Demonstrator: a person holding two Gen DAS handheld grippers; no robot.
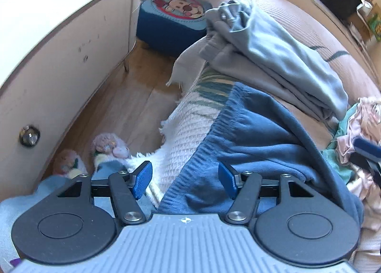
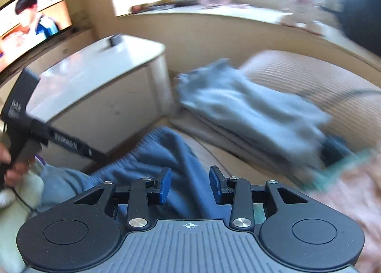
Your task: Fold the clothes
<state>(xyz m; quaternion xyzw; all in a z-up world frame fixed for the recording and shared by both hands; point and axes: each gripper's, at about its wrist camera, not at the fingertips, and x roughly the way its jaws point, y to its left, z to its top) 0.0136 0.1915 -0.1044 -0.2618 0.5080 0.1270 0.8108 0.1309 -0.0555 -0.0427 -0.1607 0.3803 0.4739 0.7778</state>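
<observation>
The left gripper (image 1: 185,179) tilts steeply down over the near edge of the sofa (image 1: 309,23), its blue pads spread apart. The ribbed waistband of the dark blue garment (image 1: 250,135) lies in the gap between them, but neither pad presses on it, so the tool is released. In the right wrist view the same tool appears at the left edge as a dark angled body, with the person's left hand (image 2: 14,168) wrapped around its handle; the hand is cut off by the frame and only partly readable.

The right gripper (image 2: 190,185) points down at a shallower slant over the same blue garment (image 2: 166,154). Its pads stand partly apart with cloth lying below the gap, not pinched; it too is released. The hand that bears it is out of sight.

The blue garment lies crumpled on the sofa seat, over a white knitted throw (image 1: 190,130) that hangs off the front edge. Behind it sits a stack of grey folded clothes (image 1: 273,58), and to the right a heap of pink and green fabric (image 1: 357,130), cut off by the frame.

The right wrist view is heavily smeared: the grey stack (image 2: 250,111) and the windowsill clutter are only blurs. A television (image 2: 31,18) glows at the upper left.
</observation>
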